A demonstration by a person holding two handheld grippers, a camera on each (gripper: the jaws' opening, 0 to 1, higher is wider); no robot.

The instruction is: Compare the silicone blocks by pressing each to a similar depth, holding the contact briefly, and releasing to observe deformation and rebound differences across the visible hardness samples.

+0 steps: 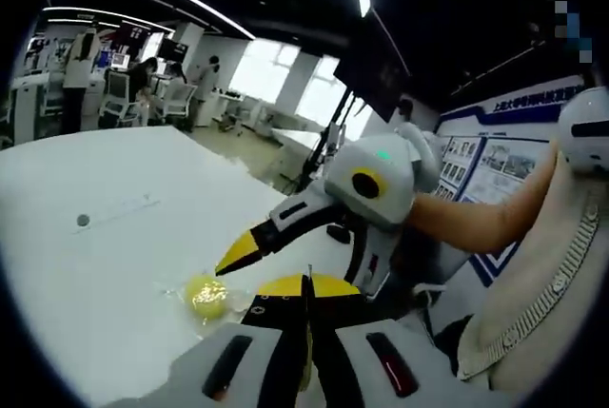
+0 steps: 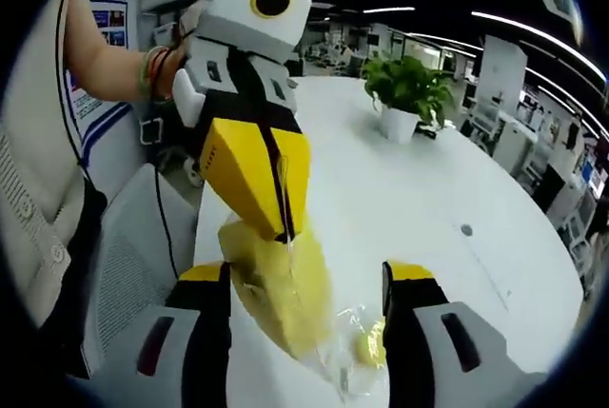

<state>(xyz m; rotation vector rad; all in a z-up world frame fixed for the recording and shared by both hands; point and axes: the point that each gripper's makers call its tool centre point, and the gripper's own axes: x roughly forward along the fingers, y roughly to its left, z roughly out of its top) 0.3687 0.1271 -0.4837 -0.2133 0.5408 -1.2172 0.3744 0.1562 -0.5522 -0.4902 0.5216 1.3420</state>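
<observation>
On the white desk [image 2: 428,199], the left hand-held gripper [image 2: 283,229], jaws closed, is pinching a clear bag [image 2: 285,303] holding a yellow silicone block [image 1: 206,296]; the right hand-held gripper [image 2: 306,284], jaws parted, is straddling the bag just below.

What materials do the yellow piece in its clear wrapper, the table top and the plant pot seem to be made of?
Yellow piece: probably soft silicone, matte and slightly translucent, hanging limp from the left gripper.
Wrapper: thin clear plastic film, glossy and crinkled.
Table: smooth white top with a soft sheen, possibly laminate; uncertain.
Plant pot: white and plain, ceramic or plastic; too small to tell.
</observation>
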